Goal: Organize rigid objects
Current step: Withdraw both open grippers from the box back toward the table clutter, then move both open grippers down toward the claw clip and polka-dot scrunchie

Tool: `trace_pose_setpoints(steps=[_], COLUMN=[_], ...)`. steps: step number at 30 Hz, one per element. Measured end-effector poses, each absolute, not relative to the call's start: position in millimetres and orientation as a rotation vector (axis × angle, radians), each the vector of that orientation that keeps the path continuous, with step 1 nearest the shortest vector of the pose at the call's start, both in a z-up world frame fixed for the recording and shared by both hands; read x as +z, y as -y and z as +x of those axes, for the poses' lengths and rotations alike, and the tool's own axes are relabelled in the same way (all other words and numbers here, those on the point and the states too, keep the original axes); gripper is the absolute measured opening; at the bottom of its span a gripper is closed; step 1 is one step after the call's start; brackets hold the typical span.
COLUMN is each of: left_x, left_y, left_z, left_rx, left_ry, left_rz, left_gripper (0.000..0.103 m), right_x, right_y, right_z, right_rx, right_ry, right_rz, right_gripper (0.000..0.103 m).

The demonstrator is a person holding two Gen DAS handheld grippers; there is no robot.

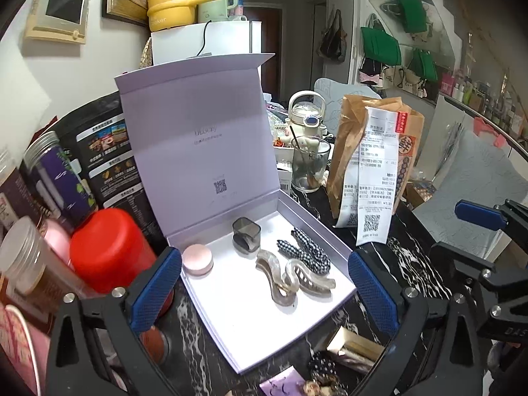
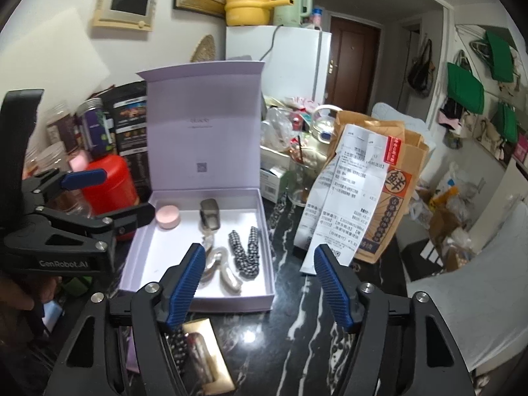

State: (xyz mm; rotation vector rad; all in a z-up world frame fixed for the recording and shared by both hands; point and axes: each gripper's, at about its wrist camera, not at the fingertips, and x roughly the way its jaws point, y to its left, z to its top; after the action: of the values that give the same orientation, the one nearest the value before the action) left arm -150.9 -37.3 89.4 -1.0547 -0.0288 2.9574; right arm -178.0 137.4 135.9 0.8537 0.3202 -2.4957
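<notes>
Left wrist view showed the left claw (image 1: 264, 283) spread wide and holding nothing, its two blue pads standing on either side of the near part of the lilac box (image 1: 227, 340). The box sat on the dark marble desk (image 1: 415, 264) at the centre of the frame, with its lid (image 1: 198, 132) standing upright behind it, probably so that things could be dropped in from above. Inside lay a pink round case (image 1: 197, 260) at the left wall, a grey square cup (image 1: 246, 233) further back, a pearly hair claw clip (image 1: 292, 279) in the middle and a checked hair clip (image 1: 305, 250) touching it on the right. These seemed grouped toward the far half, so that the near floor of the box stayed free for more. At the bottom of the frame a gold packet (image 1: 353, 346) and a dotted item (image 1: 321, 368) lay on the desk, outside the box.

Right wrist view showed the right claw (image 2: 257, 283) also spread and empty, hanging above the front edge of the box. Just under its left pad, at the bottom of the frame, lay the gold packet with a dark oblong piece on it and the dotted item beside it. I judged that these were the next things to be put away, and the claw was held open for that reason. A red jar (image 2: 109, 184) and a paper bag (image 2: 389, 191) stood at either side of the box.
</notes>
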Motion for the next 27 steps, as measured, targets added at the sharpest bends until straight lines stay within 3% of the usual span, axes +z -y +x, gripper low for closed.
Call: trace_pose_setpoints(steps=[27], left_x=[64.5], left_y=[37.4], left_z=[-64.9], left_rx=[2.92], left_ry=[0.048], left_rz=[-1.103], left_gripper=[0.103], right_x=[99.8], right_y=[-157.6], right_z=[-104.9], right_rx=[-2.471], right_ry=[-0.21], right_rz=[0.922], right_gripper=[0.071])
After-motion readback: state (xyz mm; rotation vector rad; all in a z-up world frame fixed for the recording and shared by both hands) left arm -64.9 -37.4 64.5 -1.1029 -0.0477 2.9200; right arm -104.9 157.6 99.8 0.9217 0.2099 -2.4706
